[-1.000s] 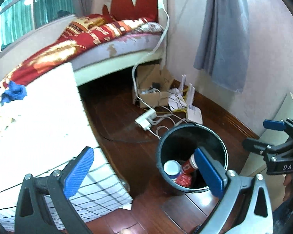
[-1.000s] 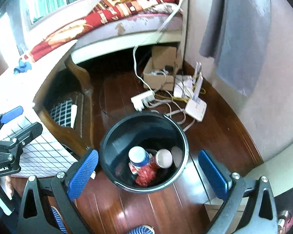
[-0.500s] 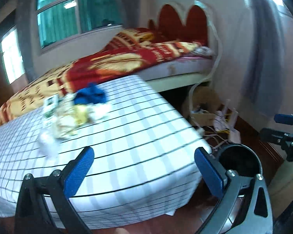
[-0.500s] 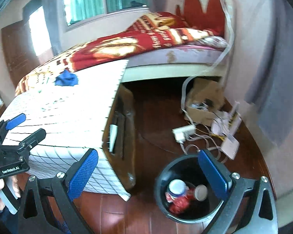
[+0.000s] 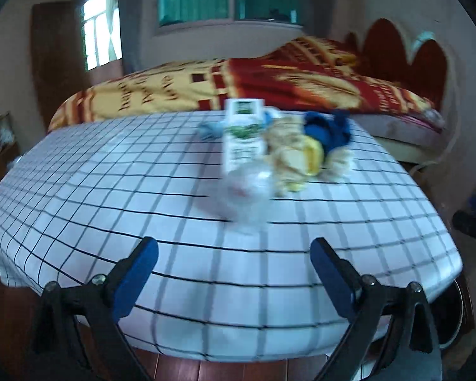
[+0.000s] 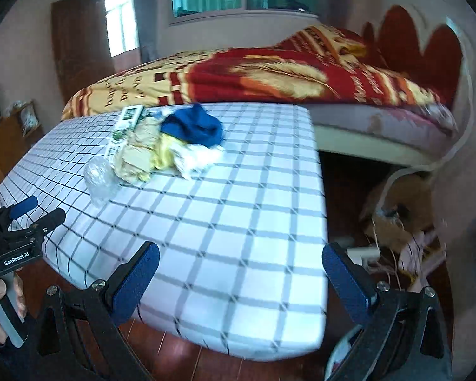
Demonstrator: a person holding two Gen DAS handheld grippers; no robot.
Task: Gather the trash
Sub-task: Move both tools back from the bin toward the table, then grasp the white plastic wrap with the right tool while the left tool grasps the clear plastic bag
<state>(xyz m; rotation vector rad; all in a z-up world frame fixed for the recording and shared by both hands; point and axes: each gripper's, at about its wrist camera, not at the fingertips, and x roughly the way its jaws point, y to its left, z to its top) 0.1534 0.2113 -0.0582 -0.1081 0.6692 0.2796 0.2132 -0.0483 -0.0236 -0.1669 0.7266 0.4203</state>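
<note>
Now the reach for the next piece of trash is in hand, with nothing gripped. On the left, the left gripper (image 5: 234,271) stands wide with its jaws beginning to close, empty, near the edge of the checked table (image 5: 111,190). Straight ahead of it lies the clear bottle (image 5: 246,190), with the carton (image 5: 242,133) touching it on the far side, then crumpled wrappers (image 5: 293,158) and a blue cloth (image 5: 328,130). Rightmost, the right gripper (image 6: 239,281) is spread wide and empty. Next, probably, a gripper goes forward to straddle the bottle, then squeezes gently, since thin plastic may slip.
</note>
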